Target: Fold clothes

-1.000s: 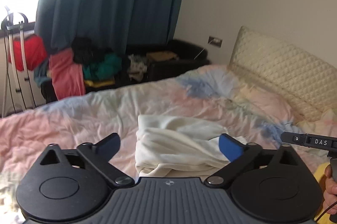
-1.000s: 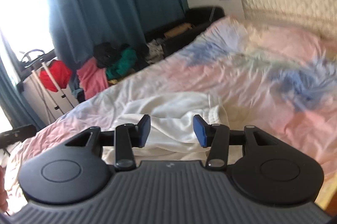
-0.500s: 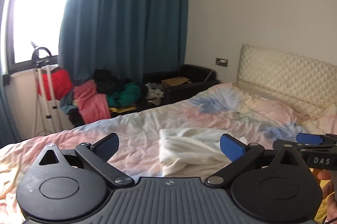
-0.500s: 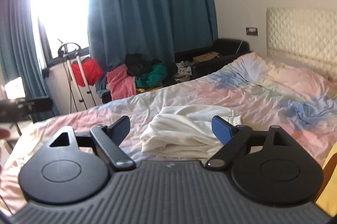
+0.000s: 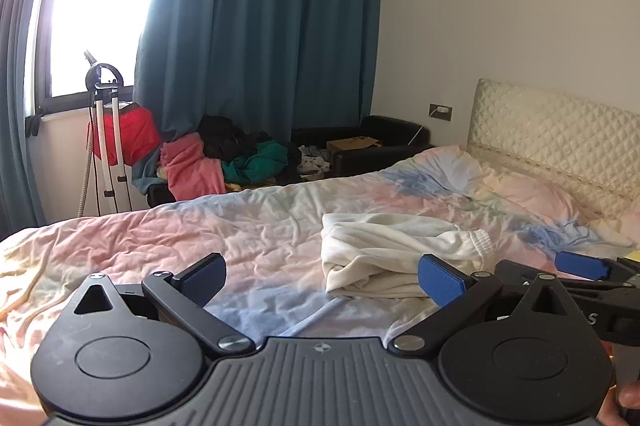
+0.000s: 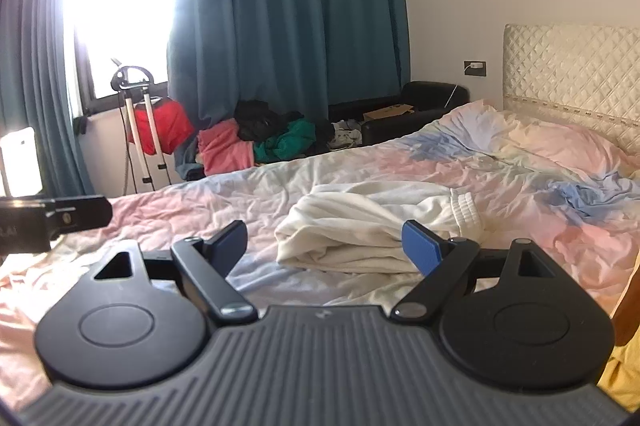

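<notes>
Your left claw [image 5: 322, 280] is held level above the bed [image 5: 248, 226], pointing across it toward the curtain [image 5: 260, 18], its blue pads [image 5: 202, 276] spread wide apart with nothing between them. Relative to the white garment [image 5: 394, 256], it sits nearer you and to the left, clear of the cloth; only its right pad overlaps the garment's near edge in that view. The garment lies bundled in loose folds on the bed, toward the headboard [image 5: 560, 146] side, its ribbed hem [image 6: 464, 206] turned to the right. Your right claw [image 6: 324, 246] is also level and raised off the bed, just short of the garment's near edge, pads [image 6: 420, 246] parted wide and gripping nothing, with the garment framed between them. Far behind the garment, a heap of clothes [image 6: 260, 142] sits at the foot of the curtain.
</notes>
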